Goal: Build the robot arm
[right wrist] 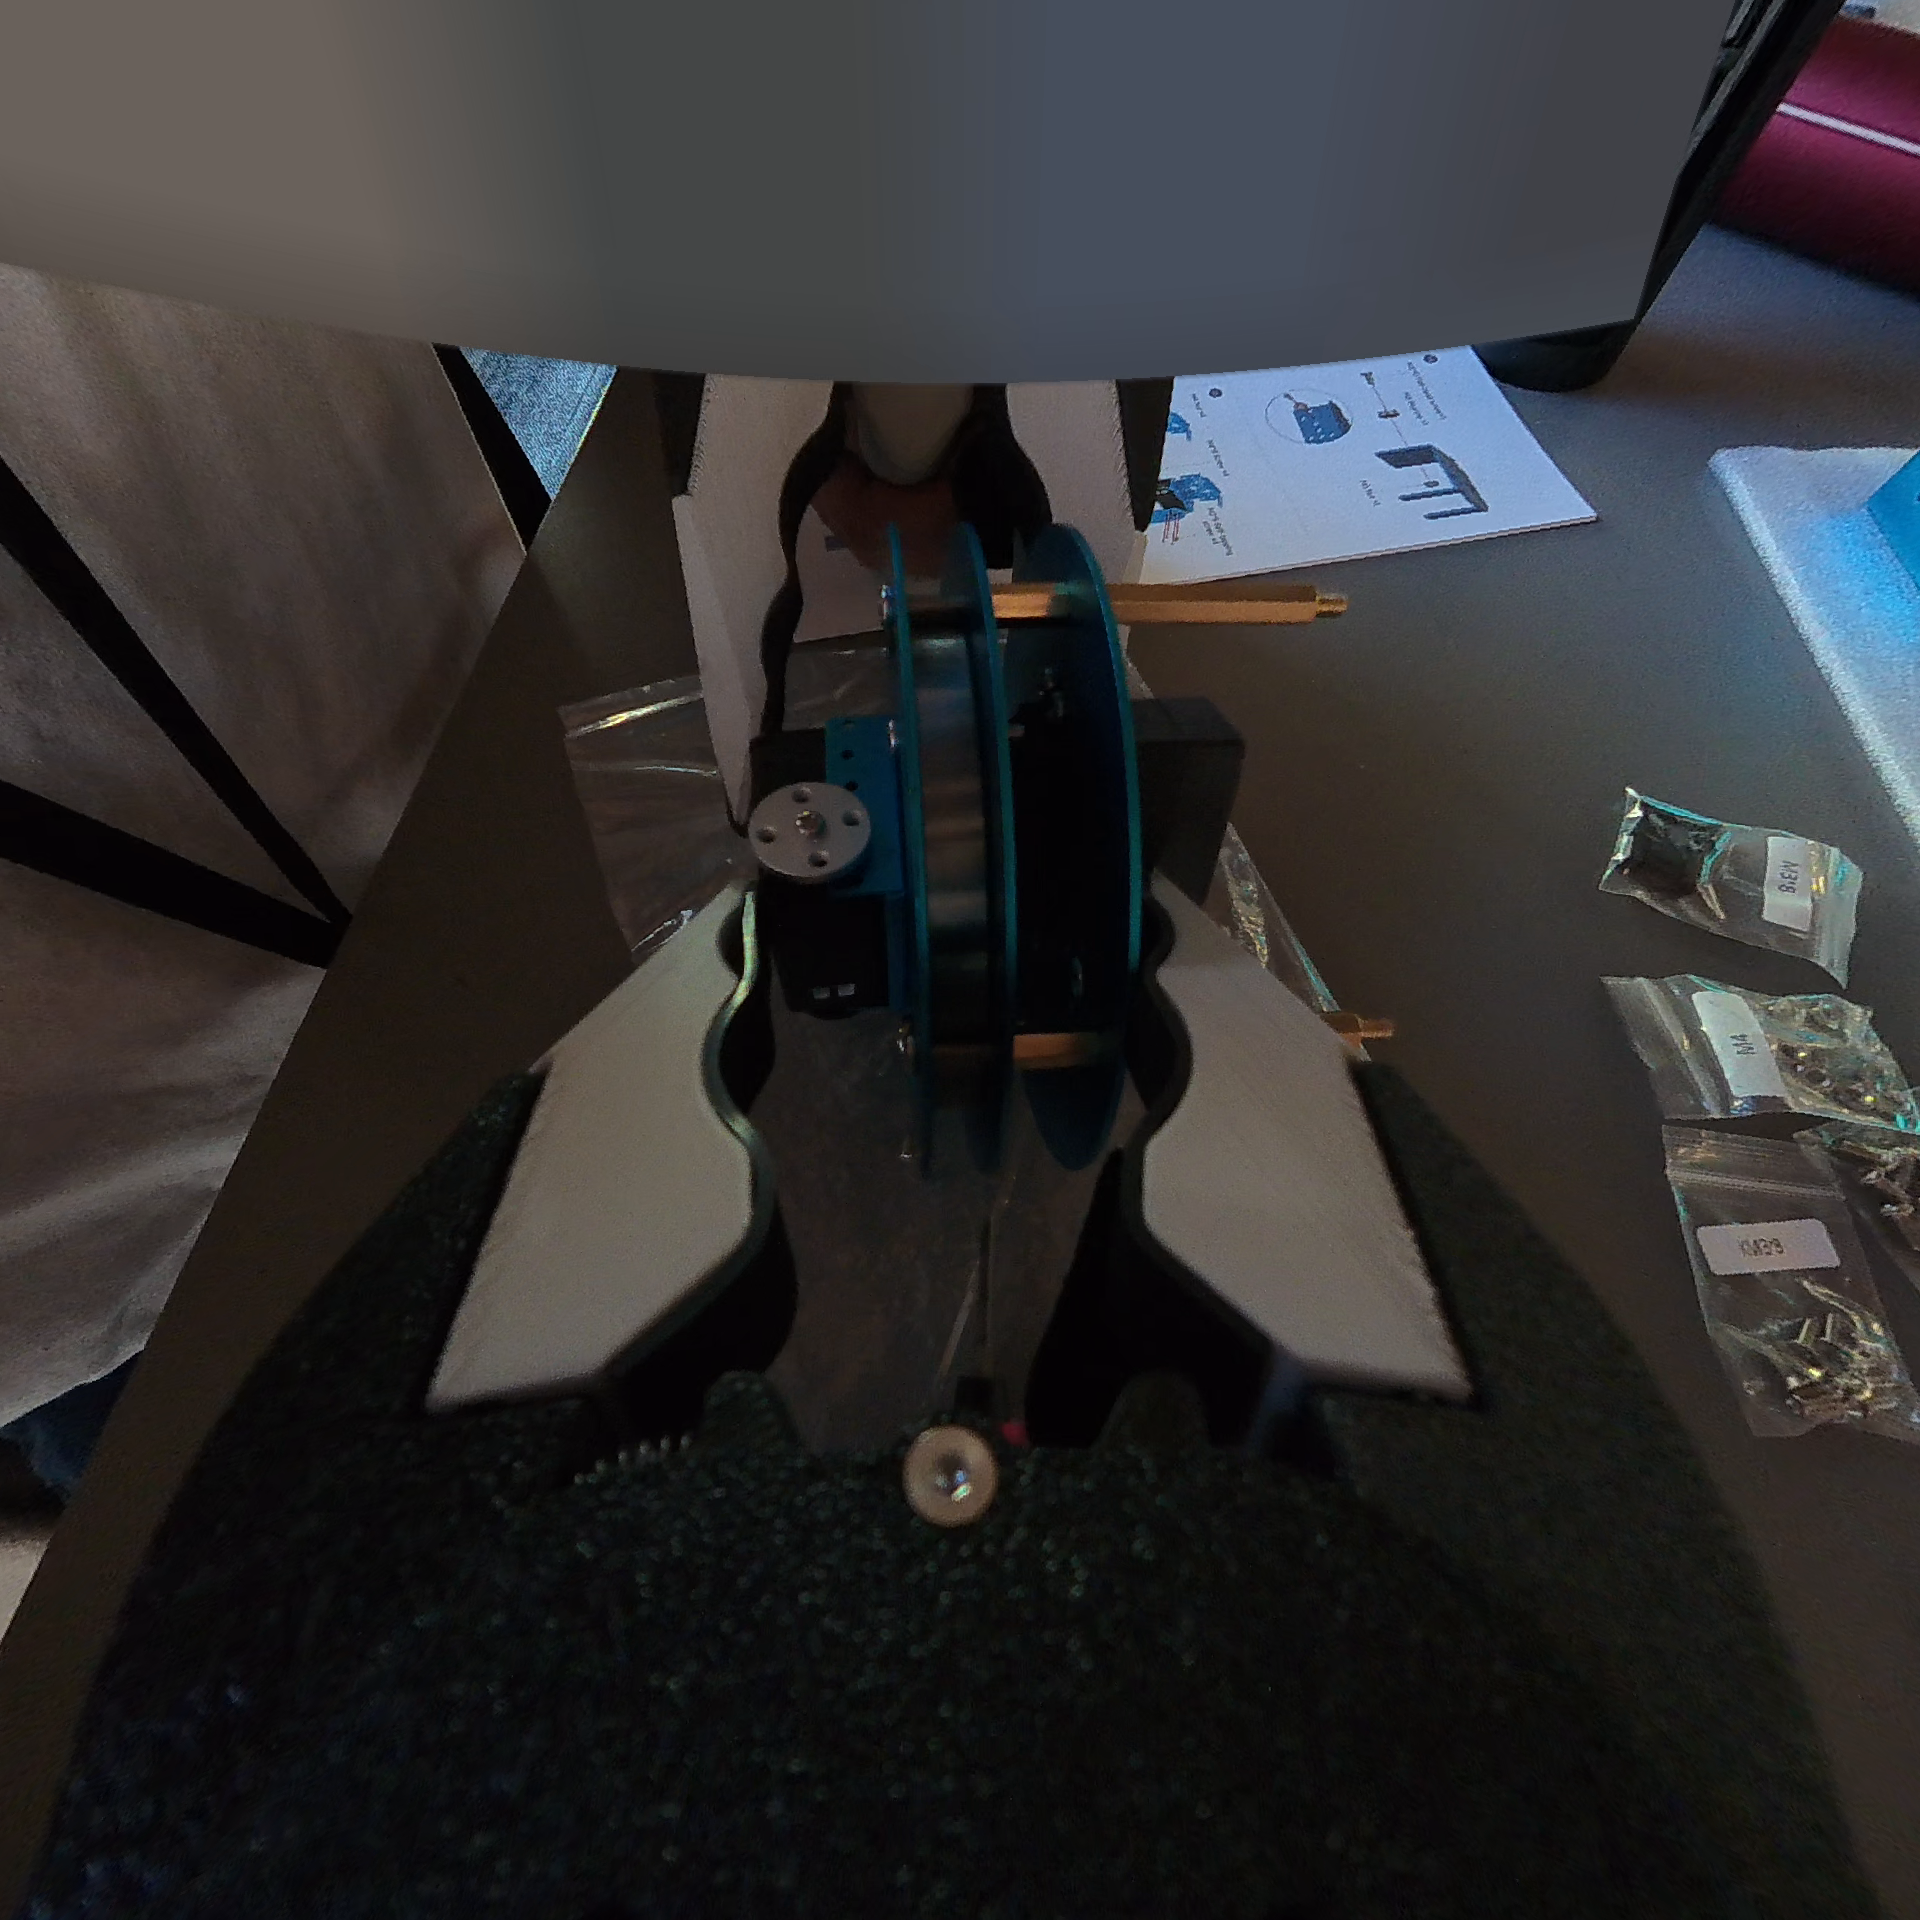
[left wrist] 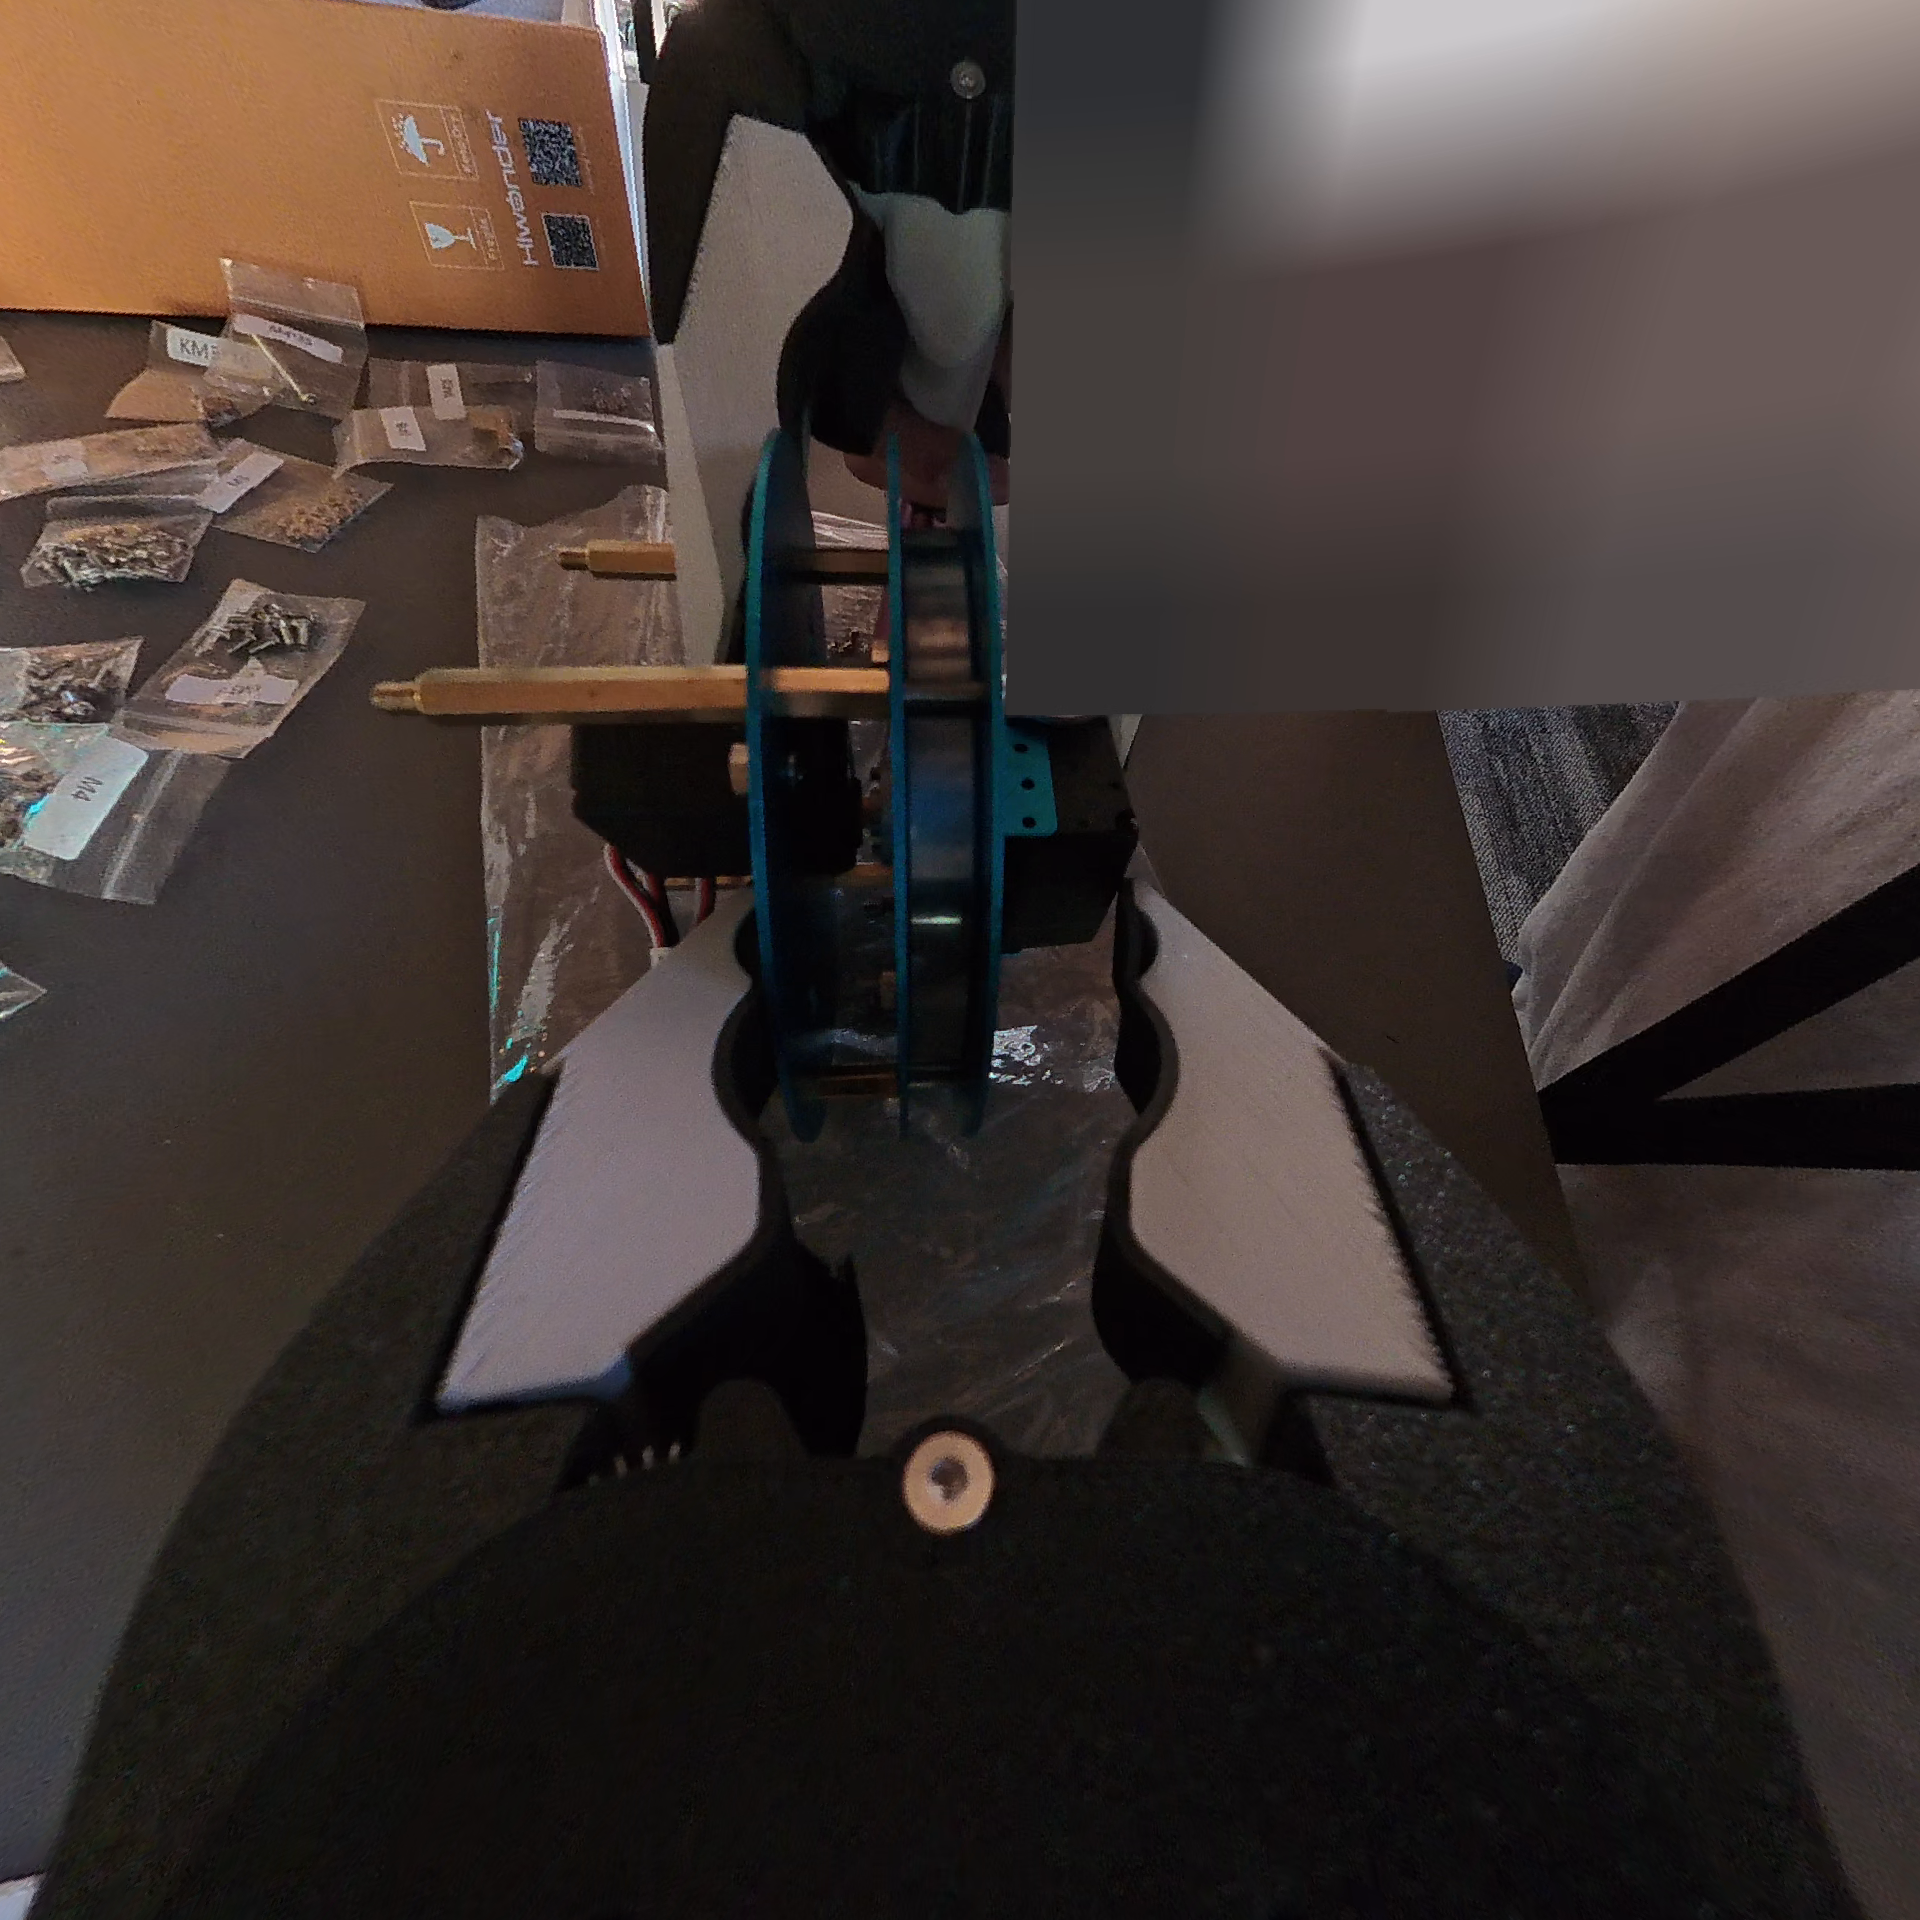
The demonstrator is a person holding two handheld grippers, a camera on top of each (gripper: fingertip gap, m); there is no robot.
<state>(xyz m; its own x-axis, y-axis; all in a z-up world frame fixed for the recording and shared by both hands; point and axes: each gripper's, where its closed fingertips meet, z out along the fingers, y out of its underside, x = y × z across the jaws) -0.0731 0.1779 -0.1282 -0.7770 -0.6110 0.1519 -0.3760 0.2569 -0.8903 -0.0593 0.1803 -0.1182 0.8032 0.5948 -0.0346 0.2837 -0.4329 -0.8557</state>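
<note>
A blue disc assembly point(left wrist: 774, 727) of round blue plates, brass standoffs point(left wrist: 582, 691) and black servo blocks point(left wrist: 1081, 821) stands on edge over the dark table point(left wrist: 312, 1091). My left gripper point(left wrist: 935, 925) is shut on it: one tip is against the left plate, the other against the servo. My right gripper point(right wrist: 951, 935) grips the same assembly point(right wrist: 1081, 831) from the opposite side, one tip on the servo point(right wrist: 821, 956), the other at the outer plate. Each gripper's white fingers point(left wrist: 727, 260) show at the far end of the other's view; in the right wrist view they are the fingers point(right wrist: 717, 623).
A crinkled clear bag point(left wrist: 561, 623) lies under the assembly. Several small bags of screws point(left wrist: 260, 644) lie beside it, also in the right wrist view point(right wrist: 1766, 1299). An orange box point(left wrist: 312, 156), an instruction sheet point(right wrist: 1403, 457) and white foam point(right wrist: 1766, 499) lie beyond. The table edge point(left wrist: 1496, 935) is close. My two grippers' fingertips are within a few centimetres of each other.
</note>
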